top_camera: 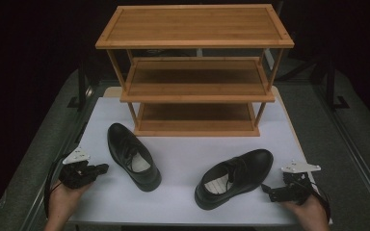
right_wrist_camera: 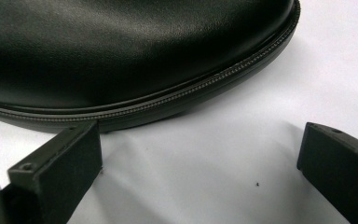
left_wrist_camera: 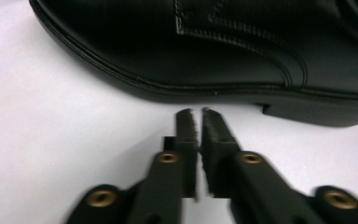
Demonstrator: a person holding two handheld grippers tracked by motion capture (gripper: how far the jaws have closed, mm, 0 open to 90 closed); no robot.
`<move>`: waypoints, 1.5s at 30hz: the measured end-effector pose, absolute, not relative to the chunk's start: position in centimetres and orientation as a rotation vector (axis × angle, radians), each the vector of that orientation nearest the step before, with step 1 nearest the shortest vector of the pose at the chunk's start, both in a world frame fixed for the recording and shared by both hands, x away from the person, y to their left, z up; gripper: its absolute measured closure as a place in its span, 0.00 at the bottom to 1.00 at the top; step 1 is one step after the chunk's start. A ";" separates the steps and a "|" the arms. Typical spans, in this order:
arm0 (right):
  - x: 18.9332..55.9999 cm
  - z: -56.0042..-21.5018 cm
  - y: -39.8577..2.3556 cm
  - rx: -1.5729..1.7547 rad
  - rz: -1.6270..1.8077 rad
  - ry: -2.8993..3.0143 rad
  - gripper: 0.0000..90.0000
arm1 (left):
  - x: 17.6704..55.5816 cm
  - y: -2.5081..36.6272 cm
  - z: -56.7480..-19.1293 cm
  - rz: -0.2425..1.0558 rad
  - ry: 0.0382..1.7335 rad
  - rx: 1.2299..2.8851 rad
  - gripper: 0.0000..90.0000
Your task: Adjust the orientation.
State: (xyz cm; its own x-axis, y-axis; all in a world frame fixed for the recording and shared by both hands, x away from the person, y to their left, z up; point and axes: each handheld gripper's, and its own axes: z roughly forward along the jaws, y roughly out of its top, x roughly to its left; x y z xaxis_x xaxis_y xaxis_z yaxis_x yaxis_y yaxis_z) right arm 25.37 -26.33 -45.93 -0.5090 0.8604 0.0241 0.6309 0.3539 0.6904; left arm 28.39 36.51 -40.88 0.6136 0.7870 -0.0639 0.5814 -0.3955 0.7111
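Dim, dark surroundings; bright white mat; close views slightly blurred.

Both shoes, the left shoe and the right shoe, look like smooth black leather with a soft sheen and stitched welts, the rack is grained wood, the worktop matt white.

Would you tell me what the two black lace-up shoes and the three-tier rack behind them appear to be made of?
The left black lace-up shoe and right black lace-up shoe look like smooth leather or an imitation: soft sheen, stitched seams, welted sole edge. The three-tier rack looks like bamboo or light wood: warm tan, fine parallel grain, matte finish.
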 end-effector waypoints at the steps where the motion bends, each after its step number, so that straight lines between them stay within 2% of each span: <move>1: 25.4 -45.9 -26.3 1.313 0.931 2.279 0.00 | 28.5 36.6 -40.7 0.370 1.077 2.127 1.00; 20: 25.4 -45.9 -26.4 1.311 0.934 2.279 0.00 | 32.5 36.8 -38.7 0.394 1.102 2.127 1.00; 45: 25.4 -46.0 -26.3 1.311 0.934 2.278 0.00 | 41.3 37.7 -36.9 0.476 1.196 2.113 1.00</move>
